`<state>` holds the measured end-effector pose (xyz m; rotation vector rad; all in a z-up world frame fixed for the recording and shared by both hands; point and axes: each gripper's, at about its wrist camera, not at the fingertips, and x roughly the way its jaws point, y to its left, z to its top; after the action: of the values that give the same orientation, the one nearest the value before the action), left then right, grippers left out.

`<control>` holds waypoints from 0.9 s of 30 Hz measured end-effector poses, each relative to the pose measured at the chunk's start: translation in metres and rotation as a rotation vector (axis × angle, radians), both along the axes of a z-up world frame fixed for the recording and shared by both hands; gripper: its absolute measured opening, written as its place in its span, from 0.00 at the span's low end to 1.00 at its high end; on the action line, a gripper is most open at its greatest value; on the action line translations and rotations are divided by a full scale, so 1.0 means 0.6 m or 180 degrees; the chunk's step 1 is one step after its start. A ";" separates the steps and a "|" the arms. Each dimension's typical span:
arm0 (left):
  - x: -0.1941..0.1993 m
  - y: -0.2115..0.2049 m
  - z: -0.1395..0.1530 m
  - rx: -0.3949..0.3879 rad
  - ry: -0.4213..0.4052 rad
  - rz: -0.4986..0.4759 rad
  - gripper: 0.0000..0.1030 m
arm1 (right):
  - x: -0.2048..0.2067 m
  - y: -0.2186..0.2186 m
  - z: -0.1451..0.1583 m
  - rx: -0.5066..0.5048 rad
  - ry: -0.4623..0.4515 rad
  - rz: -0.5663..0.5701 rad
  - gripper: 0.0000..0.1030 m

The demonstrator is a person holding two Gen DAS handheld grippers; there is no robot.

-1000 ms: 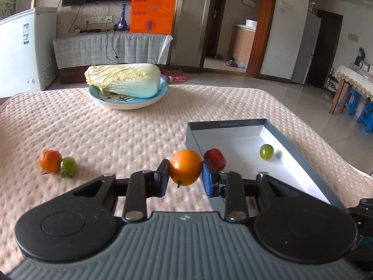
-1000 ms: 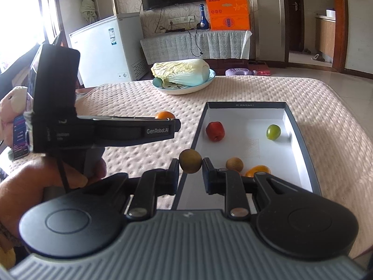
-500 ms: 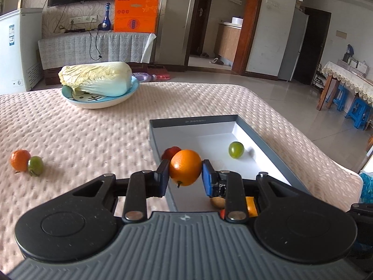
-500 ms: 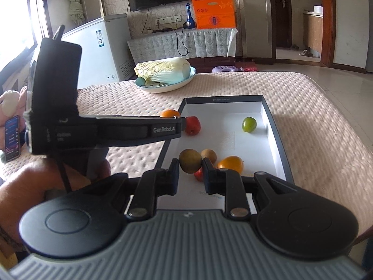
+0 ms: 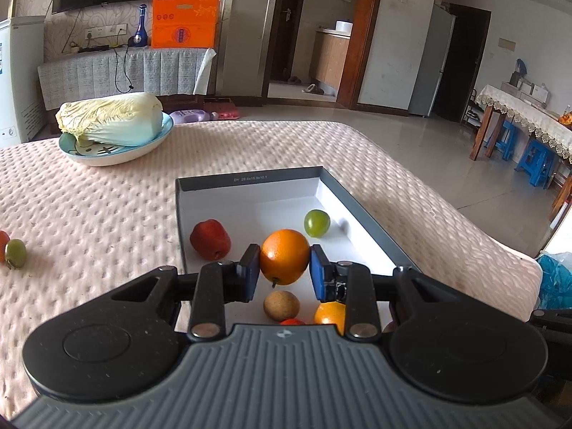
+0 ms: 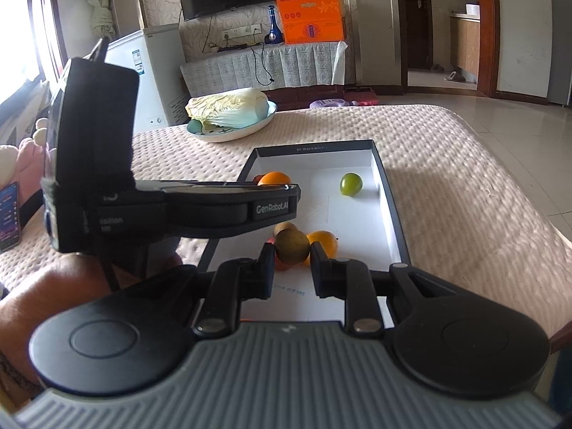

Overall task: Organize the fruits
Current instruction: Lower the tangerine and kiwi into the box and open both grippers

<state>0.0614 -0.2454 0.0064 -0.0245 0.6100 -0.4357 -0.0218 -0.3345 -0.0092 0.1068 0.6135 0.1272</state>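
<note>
Left gripper (image 5: 285, 271) clamps an orange (image 5: 284, 256) between both pads, held above the near end of the grey-rimmed box (image 5: 368, 220). Right gripper (image 6: 292, 264) clamps a brown kiwi (image 6: 292, 246) over the same box. Ahead of the left gripper inside the box: red apple (image 5: 210, 239), green fruit (image 5: 316, 223); below it, a second brown fruit (image 5: 281, 305)

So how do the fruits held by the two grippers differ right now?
The orange in the left gripper is bright and glossy, and fills the gap between the fingers; the brown fruit in the right gripper is dull, smaller and duller in colour. Both are gripped over the open box.
</note>
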 end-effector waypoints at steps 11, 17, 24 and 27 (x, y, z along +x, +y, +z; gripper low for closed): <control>0.005 0.001 -0.004 0.0017 0.0052 -0.0045 0.34 | 0.001 -0.016 0.005 0.0032 -0.0062 -0.0126 0.24; 0.009 0.005 -0.009 0.0051 0.0173 -0.0050 0.35 | 0.006 -0.014 0.001 0.0010 -0.0037 -0.0131 0.24; 0.006 0.018 0.002 -0.0030 0.0094 0.0022 0.54 | 0.011 -0.009 -0.001 -0.0052 -0.0061 -0.0159 0.24; 0.004 0.026 0.009 -0.0092 0.0037 0.0083 0.54 | 0.015 -0.004 -0.003 -0.0082 -0.0060 -0.0150 0.24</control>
<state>0.0636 -0.2296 0.0115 -0.0627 0.6143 -0.4193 -0.0128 -0.3367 -0.0107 0.0948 0.5933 0.0747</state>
